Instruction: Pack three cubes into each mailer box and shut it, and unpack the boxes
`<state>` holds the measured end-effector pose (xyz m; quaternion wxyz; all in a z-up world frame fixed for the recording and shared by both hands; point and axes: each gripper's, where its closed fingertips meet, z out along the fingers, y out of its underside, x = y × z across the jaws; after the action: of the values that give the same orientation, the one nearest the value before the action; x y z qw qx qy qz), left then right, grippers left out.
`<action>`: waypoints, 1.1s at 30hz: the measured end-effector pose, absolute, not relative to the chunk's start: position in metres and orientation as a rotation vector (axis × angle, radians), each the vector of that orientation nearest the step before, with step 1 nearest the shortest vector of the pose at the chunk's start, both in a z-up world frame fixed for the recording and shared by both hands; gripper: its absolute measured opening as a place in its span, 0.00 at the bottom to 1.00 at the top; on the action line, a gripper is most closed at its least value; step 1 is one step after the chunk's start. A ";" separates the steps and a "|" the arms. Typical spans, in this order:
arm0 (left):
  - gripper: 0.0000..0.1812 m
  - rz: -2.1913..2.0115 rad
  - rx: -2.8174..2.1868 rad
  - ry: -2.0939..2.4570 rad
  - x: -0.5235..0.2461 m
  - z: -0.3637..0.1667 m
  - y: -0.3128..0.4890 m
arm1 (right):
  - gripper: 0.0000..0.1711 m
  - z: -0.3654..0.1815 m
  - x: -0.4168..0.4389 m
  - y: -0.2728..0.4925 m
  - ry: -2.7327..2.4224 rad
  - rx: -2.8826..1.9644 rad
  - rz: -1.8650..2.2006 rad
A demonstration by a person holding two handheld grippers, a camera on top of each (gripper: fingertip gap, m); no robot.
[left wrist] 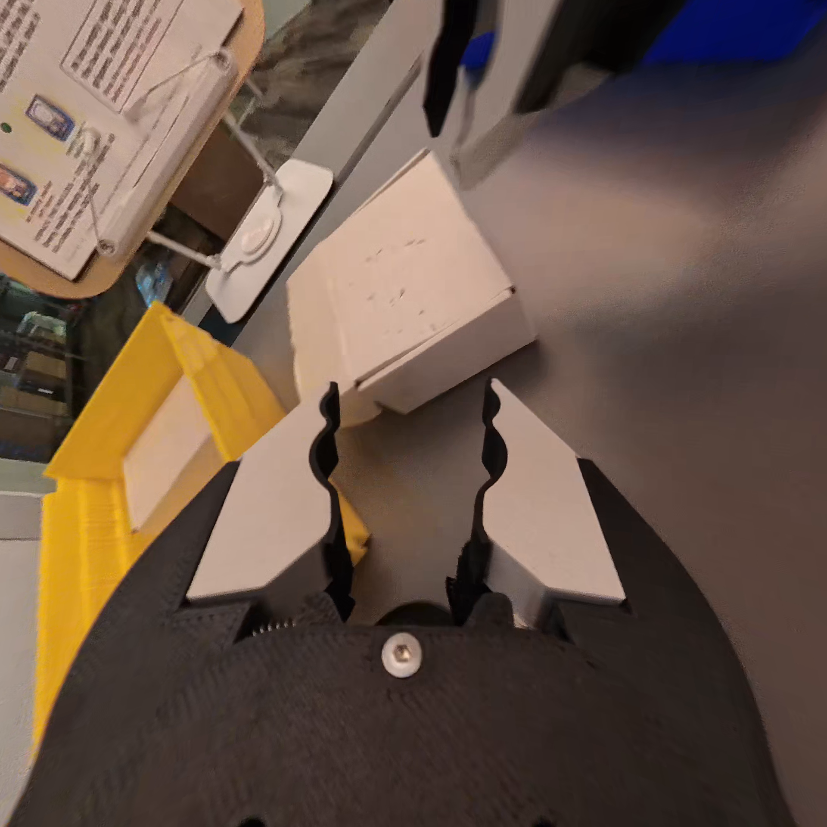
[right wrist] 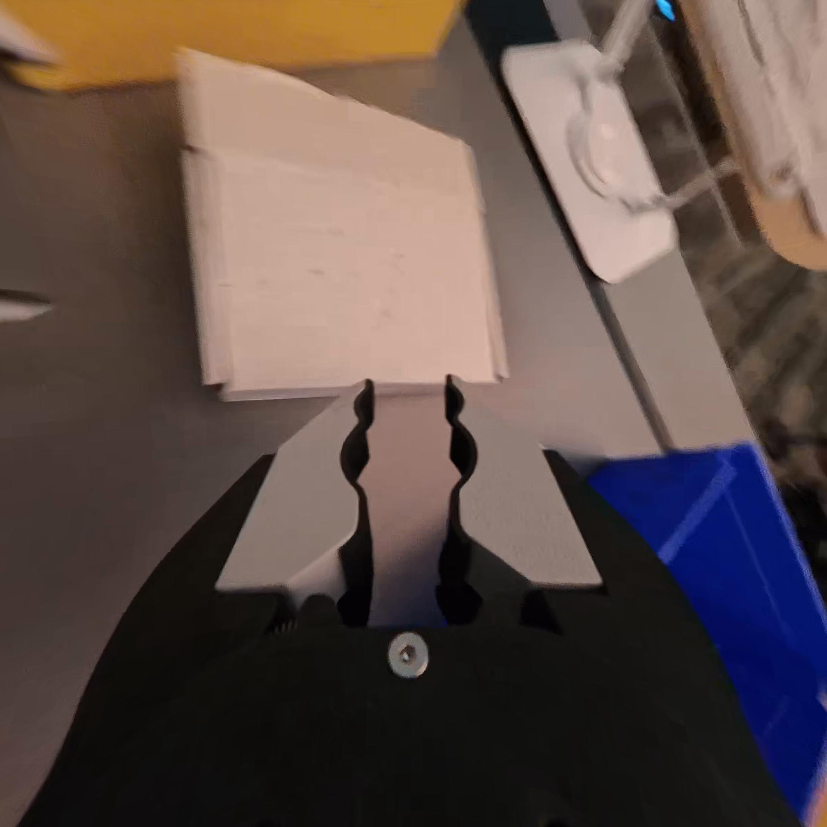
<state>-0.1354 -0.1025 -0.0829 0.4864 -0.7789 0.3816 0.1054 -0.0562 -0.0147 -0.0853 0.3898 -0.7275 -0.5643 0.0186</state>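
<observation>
A closed white mailer box (left wrist: 411,286) lies on the grey table, just beyond my left gripper (left wrist: 411,389), which is open and empty. The same box (right wrist: 340,250) fills the right wrist view, blurred; my right gripper (right wrist: 408,384) is open and empty with its tips at the box's near edge. Another white box (left wrist: 170,452) sits in a yellow bin (left wrist: 103,514) at the left. The right gripper also shows blurred at the top of the left wrist view (left wrist: 483,85). No cubes are in view.
A blue bin (right wrist: 734,555) stands at the right. A white stand base (left wrist: 268,241) with a wire frame holds a printed sheet (left wrist: 89,112) past the table's edge. The yellow bin (right wrist: 223,40) lies behind the box in the right wrist view. Across from one pair of fingers to the other is roughly 12 cm.
</observation>
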 end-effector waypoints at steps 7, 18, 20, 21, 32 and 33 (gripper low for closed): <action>0.32 0.214 -1.920 0.776 -0.191 -0.070 -0.114 | 0.44 -0.094 -0.126 -0.065 -1.520 -1.636 0.363; 0.32 0.250 -1.865 0.885 -0.191 -0.081 -0.137 | 0.32 -0.127 -0.112 -0.085 -1.642 -1.601 0.182; 0.32 0.239 -1.849 0.952 -0.182 -0.087 -0.146 | 0.31 -0.126 -0.095 -0.107 -1.653 -1.597 0.214; 0.32 0.230 -1.844 0.988 -0.176 -0.092 -0.151 | 0.31 -0.126 -0.088 -0.121 -1.666 -1.592 0.236; 0.35 0.047 -1.743 1.281 -0.103 -0.130 -0.202 | 0.30 -0.126 -0.041 -0.206 -1.706 -1.523 0.394; 0.35 0.040 -1.741 1.282 -0.101 -0.130 -0.203 | 0.30 -0.125 -0.040 -0.208 -1.706 -1.523 0.405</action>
<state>-0.1010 -0.2030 -0.1301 0.4701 -0.7106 0.5232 0.0165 -0.0400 -0.2076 -0.1255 0.3982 -0.6015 -0.6738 0.1600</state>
